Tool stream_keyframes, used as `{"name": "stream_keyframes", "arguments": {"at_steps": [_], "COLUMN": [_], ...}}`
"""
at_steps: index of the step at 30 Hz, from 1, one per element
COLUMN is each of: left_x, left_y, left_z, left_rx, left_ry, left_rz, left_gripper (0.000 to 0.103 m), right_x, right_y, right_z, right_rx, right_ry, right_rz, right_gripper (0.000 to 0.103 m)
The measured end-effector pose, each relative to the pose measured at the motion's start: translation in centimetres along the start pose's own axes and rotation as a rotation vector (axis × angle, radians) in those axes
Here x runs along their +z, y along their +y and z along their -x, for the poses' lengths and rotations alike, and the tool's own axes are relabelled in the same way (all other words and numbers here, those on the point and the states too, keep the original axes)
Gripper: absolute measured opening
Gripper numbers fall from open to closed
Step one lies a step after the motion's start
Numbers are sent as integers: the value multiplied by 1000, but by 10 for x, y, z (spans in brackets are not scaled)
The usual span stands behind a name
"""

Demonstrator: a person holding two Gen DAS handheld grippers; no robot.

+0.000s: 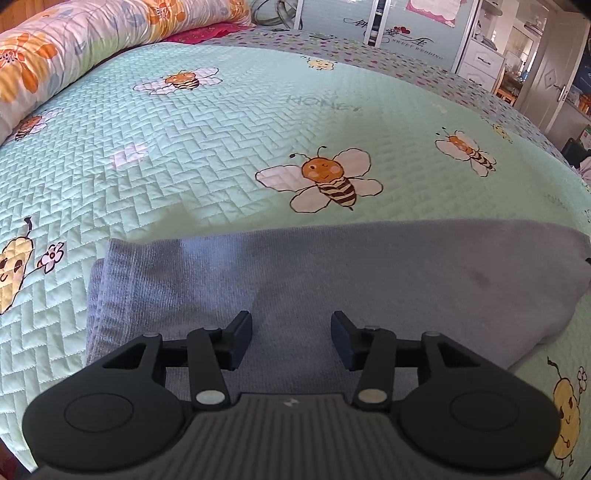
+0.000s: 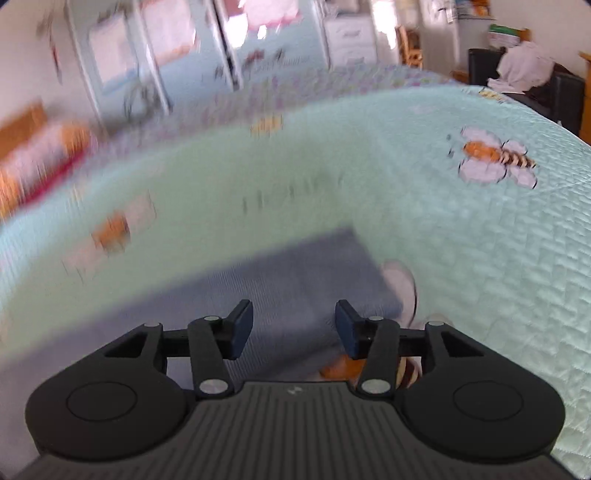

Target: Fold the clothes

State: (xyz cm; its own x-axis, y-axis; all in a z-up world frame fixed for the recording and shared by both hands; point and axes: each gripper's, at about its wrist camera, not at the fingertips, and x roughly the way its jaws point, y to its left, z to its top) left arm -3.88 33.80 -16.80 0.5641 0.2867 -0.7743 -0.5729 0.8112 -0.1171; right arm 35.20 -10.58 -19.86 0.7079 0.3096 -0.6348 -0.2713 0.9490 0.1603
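A folded blue-grey ribbed garment (image 1: 332, 280) lies flat on the mint bee-print bedspread (image 1: 207, 155), its folded edge at the left. My left gripper (image 1: 291, 332) hovers over the garment's near part, open, with nothing between its fingers. In the blurred right wrist view the same garment (image 2: 295, 273) shows as a blue-grey patch on the bedspread (image 2: 480, 258). My right gripper (image 2: 293, 325) is open above the garment's right end and holds nothing.
A rolled floral quilt (image 1: 74, 48) lies along the bed's far left. Wardrobe doors (image 1: 399, 29) and white drawers (image 1: 480, 62) stand beyond the bed. A dark chair with white clothes (image 2: 524, 70) stands past the bed's right side.
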Motion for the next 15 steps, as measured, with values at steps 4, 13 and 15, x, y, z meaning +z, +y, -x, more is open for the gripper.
{"name": "stream_keyframes", "arguments": {"at_steps": [4, 13, 15], "left_x": [-1, -10, -11], "left_y": [1, -3, -3], "left_z": [4, 9, 6], "left_rx": [2, -26, -26], "left_ry": [-6, 2, 7], "left_rz": [-7, -13, -10], "left_gripper": [52, 53, 53], "right_x": [-11, -31, -40], "right_y": [25, 81, 101], "right_z": [22, 30, 50], "right_rx": [58, 43, 139], "right_ry": [-67, -35, -67], "right_rz": [55, 286, 332], "right_gripper": [51, 52, 52]}}
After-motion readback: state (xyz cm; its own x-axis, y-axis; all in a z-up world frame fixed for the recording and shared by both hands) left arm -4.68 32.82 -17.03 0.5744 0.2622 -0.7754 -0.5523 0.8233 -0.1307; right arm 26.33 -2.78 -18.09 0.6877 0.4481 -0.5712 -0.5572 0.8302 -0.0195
